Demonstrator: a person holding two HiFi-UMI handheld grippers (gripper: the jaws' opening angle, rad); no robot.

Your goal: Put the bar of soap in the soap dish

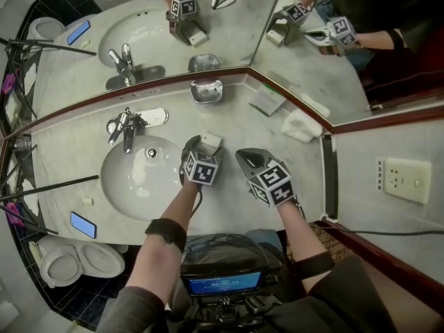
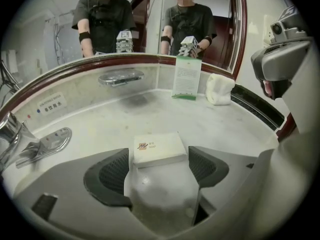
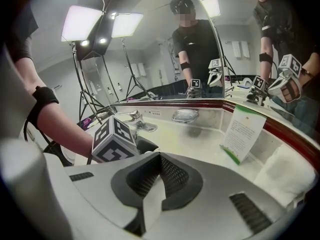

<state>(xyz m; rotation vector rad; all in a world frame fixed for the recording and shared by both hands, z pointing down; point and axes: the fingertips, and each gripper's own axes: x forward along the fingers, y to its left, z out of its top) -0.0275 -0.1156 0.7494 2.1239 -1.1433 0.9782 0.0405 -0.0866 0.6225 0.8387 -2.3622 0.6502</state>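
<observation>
The left hand-held gripper (image 2: 159,165) is released, with the soap (image 2: 159,148) at its jaw tips; a shallow grasp may squeeze it out forward.

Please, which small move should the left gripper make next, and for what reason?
Probably close the left gripper on the bar of soap. Its jaws stand apart on either side of the soap, which lies on the counter, far from the soap dish by the mirror.

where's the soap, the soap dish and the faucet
soap (image 2: 159,149), left gripper view, top of its box
soap dish (image 2: 120,77), left gripper view, front wall
faucet (image 1: 128,136), head view, spout
</observation>
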